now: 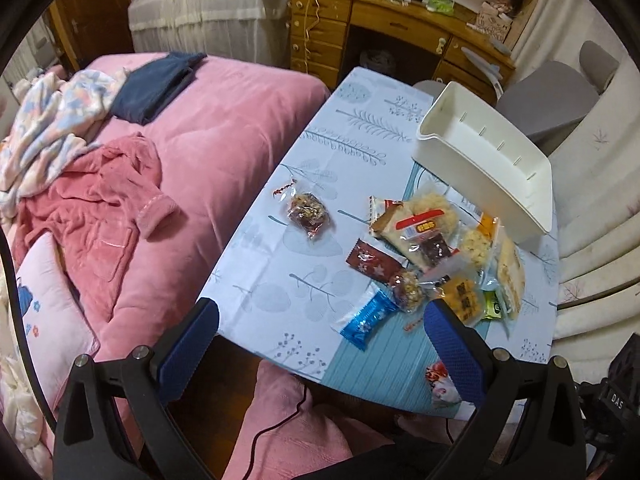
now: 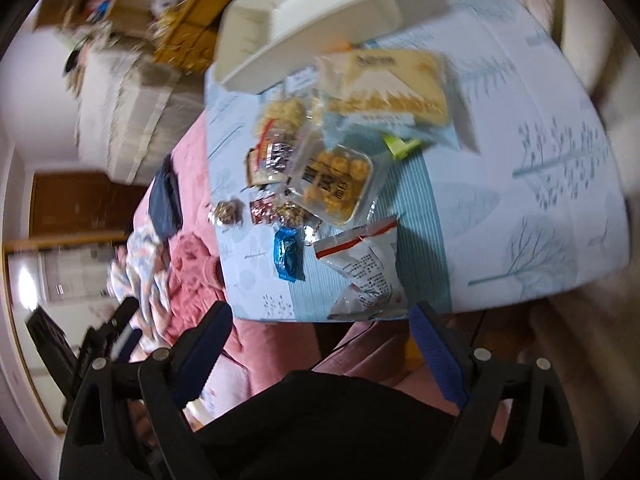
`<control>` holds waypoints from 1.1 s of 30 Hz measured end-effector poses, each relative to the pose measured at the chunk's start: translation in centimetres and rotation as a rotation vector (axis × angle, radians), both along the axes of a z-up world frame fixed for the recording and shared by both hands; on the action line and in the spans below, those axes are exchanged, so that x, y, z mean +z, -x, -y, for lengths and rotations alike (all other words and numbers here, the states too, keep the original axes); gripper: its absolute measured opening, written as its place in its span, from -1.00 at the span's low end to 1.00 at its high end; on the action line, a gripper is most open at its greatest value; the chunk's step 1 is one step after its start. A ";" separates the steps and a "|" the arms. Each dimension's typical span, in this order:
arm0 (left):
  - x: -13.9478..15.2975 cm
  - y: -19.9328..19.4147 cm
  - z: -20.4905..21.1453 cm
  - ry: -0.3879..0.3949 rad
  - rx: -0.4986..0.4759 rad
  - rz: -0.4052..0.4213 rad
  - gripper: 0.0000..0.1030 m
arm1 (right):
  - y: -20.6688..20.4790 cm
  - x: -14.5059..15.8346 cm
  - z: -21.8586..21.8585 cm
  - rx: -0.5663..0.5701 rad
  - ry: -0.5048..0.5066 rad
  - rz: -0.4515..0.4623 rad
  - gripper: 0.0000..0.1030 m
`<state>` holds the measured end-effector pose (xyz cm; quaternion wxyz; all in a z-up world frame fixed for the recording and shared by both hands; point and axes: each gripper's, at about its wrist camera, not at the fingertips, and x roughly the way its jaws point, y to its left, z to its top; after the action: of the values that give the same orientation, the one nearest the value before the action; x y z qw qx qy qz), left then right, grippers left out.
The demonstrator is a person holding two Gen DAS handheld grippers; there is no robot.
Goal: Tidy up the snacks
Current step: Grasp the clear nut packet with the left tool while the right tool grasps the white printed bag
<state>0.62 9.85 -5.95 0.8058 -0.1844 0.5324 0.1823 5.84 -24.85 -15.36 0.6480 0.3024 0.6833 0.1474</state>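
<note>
Left wrist view: white bin seemingly holds nothing; snacks lie beside it; both grippers spread wide.

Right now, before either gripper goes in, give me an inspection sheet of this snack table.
Surface: table under a pale blue leaf-print cloth, beside the bed.
Job's things: white bin, nothing seen inside, at the far right of the table; snack packets piled in front of it, among them a blue wrapper, a brown wrapper and an orange-snack tray; one nut cluster packet lies apart to the left.
Clutter: white bag at the near edge.
Grippers: left gripper and right gripper both open, holding nothing, short of the table.
Cables: black cable across the pink lap.
Surroundings: pink bed with clothes, wooden desk.
</note>
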 end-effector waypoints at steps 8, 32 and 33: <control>-3.7 -5.3 -5.1 0.061 -0.103 -0.102 0.98 | 1.2 -4.2 -1.5 -0.263 -0.080 -0.208 0.76; -19.5 -18.6 -10.3 0.091 -0.431 -0.419 0.98 | 3.5 -8.4 -2.9 -0.882 0.045 -0.368 0.76; -20.0 -18.8 -10.2 0.094 -0.435 -0.426 0.98 | 3.6 -8.7 -2.9 -0.895 0.058 -0.376 0.76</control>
<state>19.44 20.08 -25.94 0.6869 -0.0607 0.7241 0.0153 2.29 -21.91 -24.03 0.5214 0.5698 0.5952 -0.2218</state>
